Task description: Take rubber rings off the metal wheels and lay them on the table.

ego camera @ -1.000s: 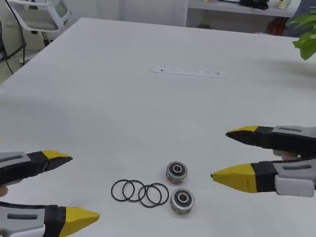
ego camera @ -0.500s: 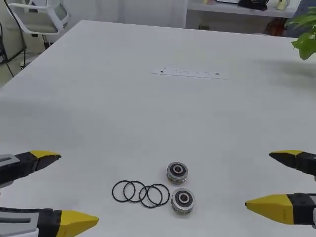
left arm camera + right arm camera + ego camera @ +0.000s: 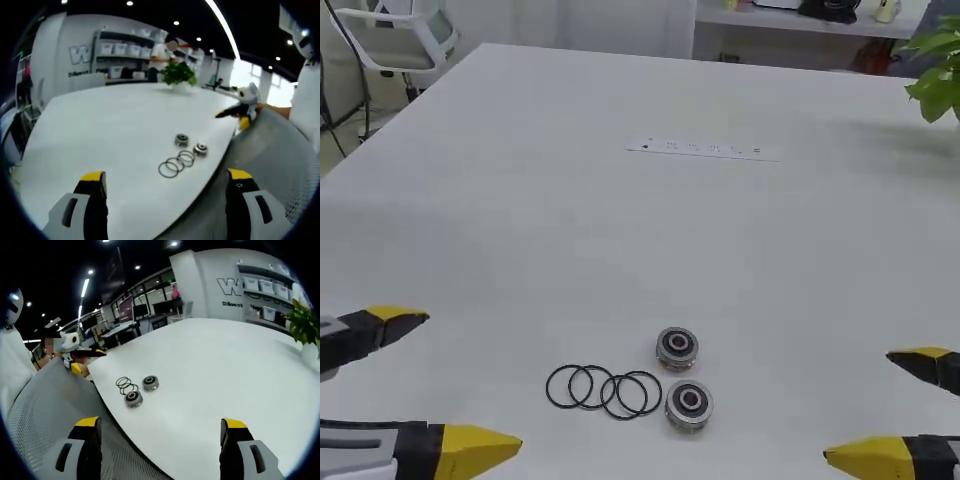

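**Four rings lying loose, both grippers standing off**

Four rings [image 3: 605,390] are lying flat on the table [image 3: 620,230] in an overlapping row. Two wheels [image 3: 677,346] are sitting just right of the rings, the nearer one touching or almost touching the last ring. Judging by this, the stripping step is looking finished or close to it. Whether any ring is sitting in a wheel groove is too small to tell. If one is, the next move is calling for one gripper to pin that wheel. The other would be hooking a jaw tip under the rubber and peeling it out, then laying it beside the rings.

The left gripper [image 3: 470,379] is hovering well left of the rings, jaws spread wide and holding nothing, tips pointing toward them. The right gripper [image 3: 858,407] is hovering well right of the rings, beyond the wheels, jaws likewise gaping and empty. Each gripper view is looking across the table at the rings from a distance.
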`<state>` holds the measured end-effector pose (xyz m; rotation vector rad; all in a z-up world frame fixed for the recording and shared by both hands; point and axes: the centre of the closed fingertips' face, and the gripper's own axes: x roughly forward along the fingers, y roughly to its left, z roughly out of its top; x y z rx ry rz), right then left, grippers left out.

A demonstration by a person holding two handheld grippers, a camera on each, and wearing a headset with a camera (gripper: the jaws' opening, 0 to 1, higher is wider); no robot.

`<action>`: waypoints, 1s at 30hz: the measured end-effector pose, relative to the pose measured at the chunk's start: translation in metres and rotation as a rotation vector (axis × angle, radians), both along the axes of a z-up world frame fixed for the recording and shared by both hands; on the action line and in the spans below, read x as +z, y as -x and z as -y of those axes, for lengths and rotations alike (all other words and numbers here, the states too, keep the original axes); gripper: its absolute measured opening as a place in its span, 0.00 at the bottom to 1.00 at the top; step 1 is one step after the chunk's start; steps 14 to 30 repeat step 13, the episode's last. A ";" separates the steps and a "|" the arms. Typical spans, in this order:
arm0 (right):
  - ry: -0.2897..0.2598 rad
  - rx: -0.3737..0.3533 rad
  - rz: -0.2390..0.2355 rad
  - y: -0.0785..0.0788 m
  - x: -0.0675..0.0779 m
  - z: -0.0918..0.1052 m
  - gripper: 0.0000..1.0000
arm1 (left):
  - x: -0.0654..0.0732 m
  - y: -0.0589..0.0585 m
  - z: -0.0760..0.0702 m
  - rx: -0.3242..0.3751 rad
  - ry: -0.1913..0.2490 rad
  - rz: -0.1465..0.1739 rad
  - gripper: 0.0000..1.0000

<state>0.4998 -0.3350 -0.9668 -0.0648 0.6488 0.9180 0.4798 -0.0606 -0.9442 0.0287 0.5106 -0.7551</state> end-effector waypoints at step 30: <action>0.034 -0.004 -0.020 0.005 -0.005 0.003 0.99 | -0.001 0.002 0.003 -0.018 -0.005 -0.005 1.00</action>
